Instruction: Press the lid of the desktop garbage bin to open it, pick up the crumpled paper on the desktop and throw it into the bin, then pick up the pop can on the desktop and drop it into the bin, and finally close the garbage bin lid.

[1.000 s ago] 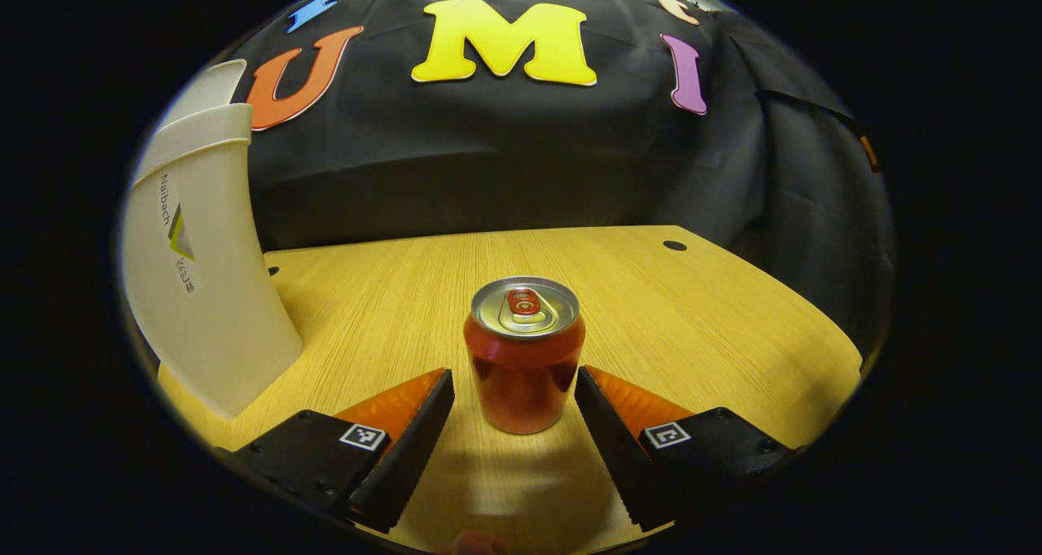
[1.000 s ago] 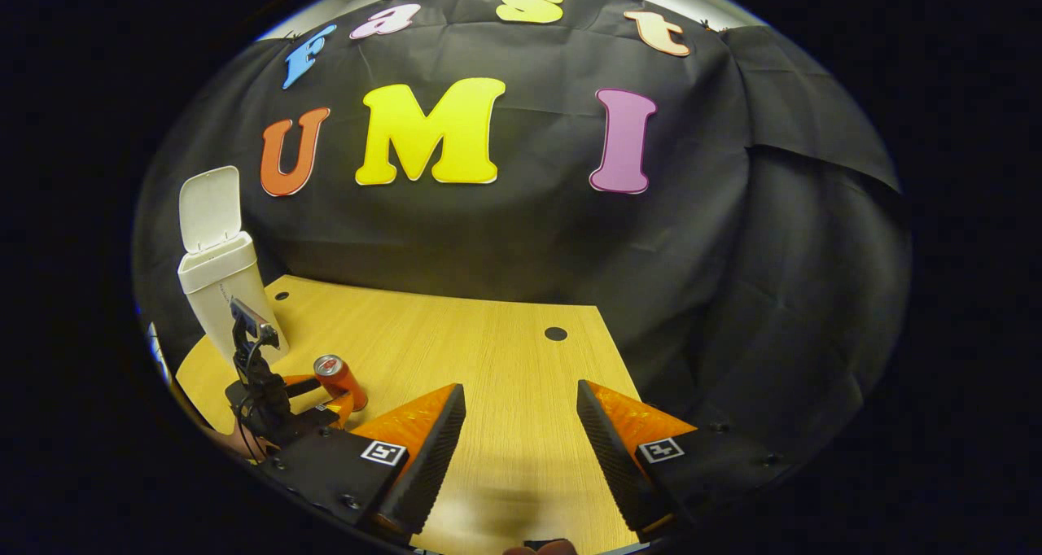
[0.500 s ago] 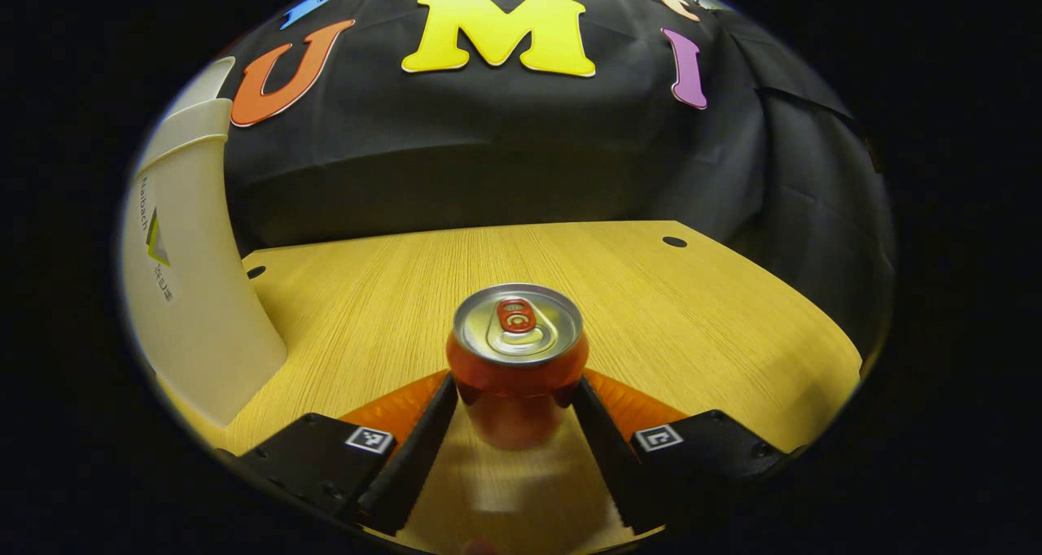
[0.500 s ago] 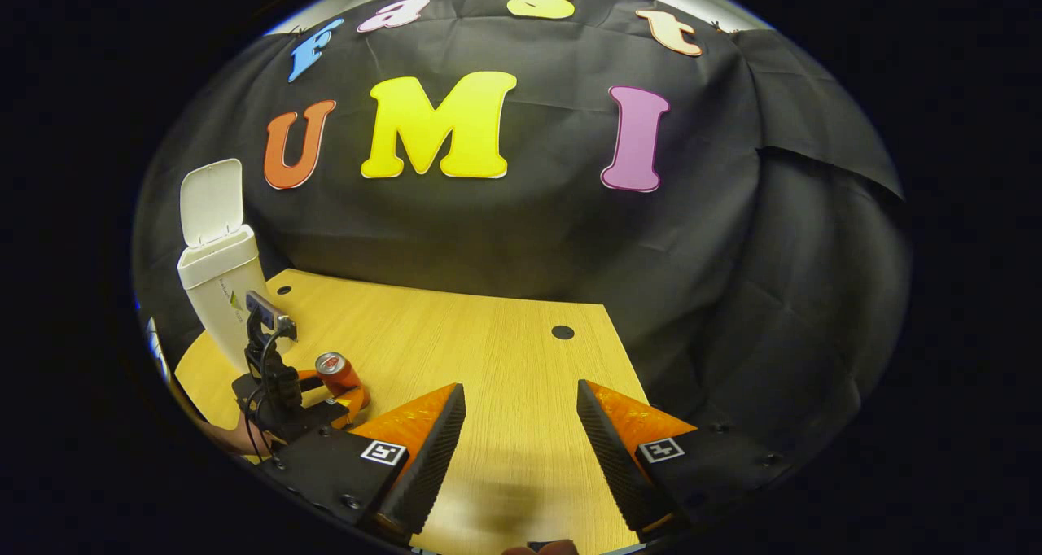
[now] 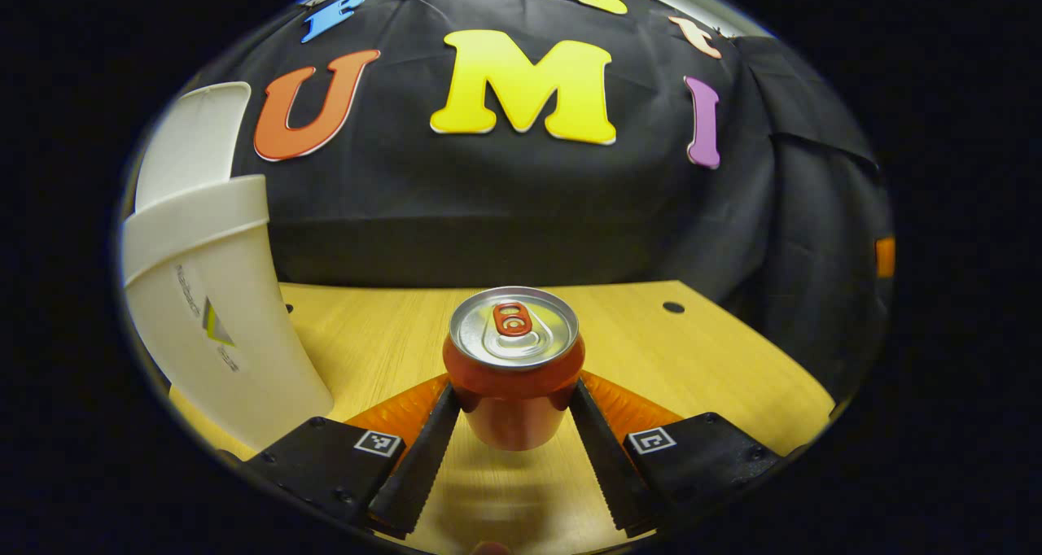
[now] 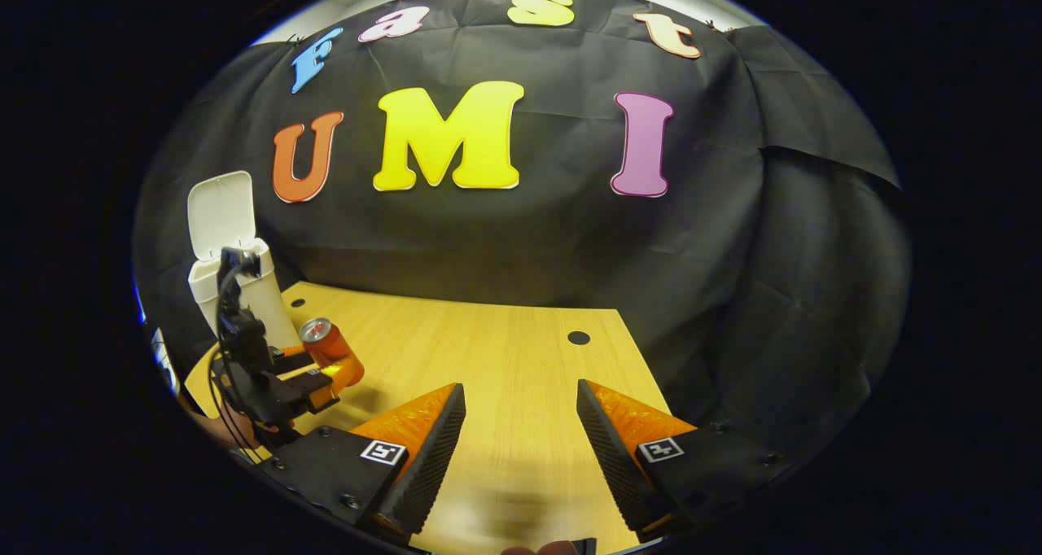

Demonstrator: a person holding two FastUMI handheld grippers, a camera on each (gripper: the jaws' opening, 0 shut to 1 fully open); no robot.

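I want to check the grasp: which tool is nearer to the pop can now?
Left. The left tool has both fingers pressed on the pop can. The right tool is open, apart from the can, over bare table.

One pop can (image 5: 514, 368), one lidded bin (image 5: 213, 319), two grippers, one table (image 5: 716, 360).

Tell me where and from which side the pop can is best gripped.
Grip the pop can across its round side wall, just below the top rim, coming in level from the near side. It stands upright, so opposite sides give parallel contact. The left gripper already pinches it there, beside the open bin.
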